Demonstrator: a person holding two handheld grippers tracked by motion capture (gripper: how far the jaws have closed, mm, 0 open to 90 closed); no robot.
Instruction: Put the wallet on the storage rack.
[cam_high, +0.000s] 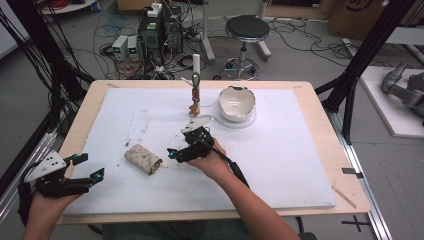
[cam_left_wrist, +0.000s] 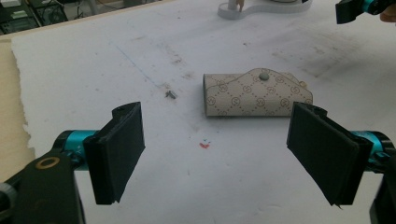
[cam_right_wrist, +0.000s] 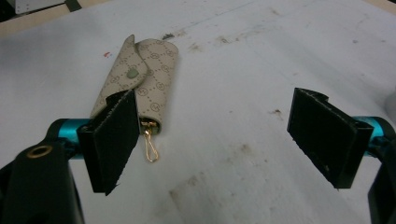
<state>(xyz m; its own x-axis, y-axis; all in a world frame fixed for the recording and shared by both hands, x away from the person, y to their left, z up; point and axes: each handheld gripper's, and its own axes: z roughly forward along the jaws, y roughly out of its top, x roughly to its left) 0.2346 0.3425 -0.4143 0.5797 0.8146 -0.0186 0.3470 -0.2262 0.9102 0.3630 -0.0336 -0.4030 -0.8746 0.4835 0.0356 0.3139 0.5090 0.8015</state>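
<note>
High view: beige key pouch lying flat on white mat, left of centre, between both grippers. Monogram dot pattern, rounded flap closed with one grey snap, gold clip sticking out of one end. Right gripper just beside the clip end, jaws apart, nothing between them; in right gripper view one jaw overlaps the pouch edge. Left gripper near table's front-left corner, jaws wide apart, empty, pouch ahead of it. White bowl at back.
</note>
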